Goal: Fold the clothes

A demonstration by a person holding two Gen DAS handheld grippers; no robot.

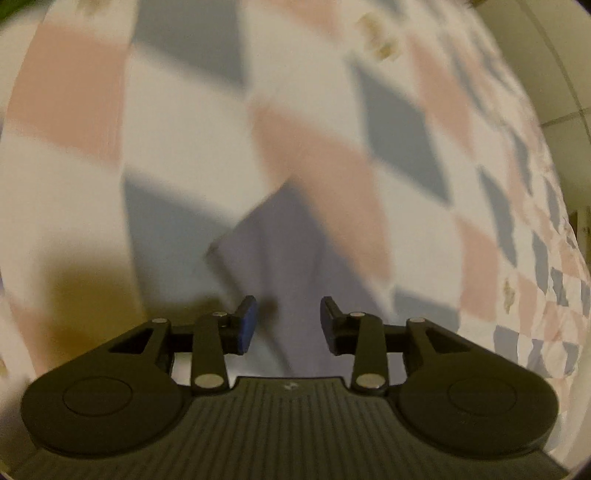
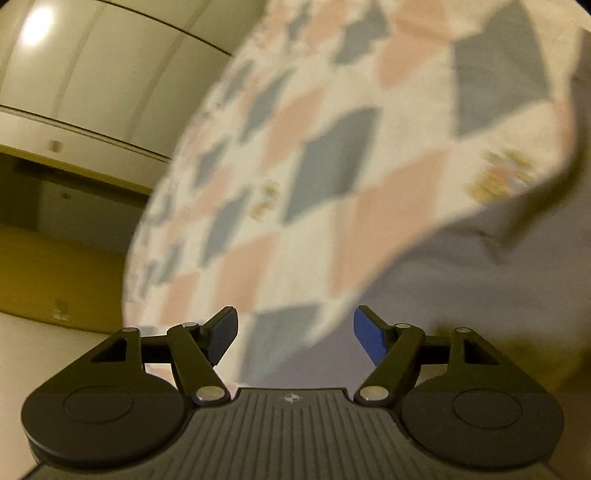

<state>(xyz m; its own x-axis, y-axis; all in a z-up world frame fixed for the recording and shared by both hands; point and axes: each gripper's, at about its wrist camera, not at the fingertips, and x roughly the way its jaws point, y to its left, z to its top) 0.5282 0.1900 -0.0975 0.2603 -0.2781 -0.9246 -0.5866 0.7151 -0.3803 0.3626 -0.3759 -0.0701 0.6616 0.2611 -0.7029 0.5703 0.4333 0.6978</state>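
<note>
Item count: two grippers, the left gripper (image 1: 288, 321) and the right gripper (image 2: 295, 334), each with two fingers. One lavender garment (image 1: 273, 251) lies on one checked bed cover (image 1: 184, 110) of pink, grey and white diamonds. Beyond the cover's edge, one round ceiling light (image 2: 37, 22) is visible.

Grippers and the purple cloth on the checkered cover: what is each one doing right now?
left gripper: open, nothing pinched, hanging over the cloth.
right gripper: open wide, nothing pinched.
lavender cloth: lying on the cover, one corner pointing away, partly folded by the look of its creases; blurry.
checkered cover: spread flat under the cloth.
ceiling light: on.
</note>
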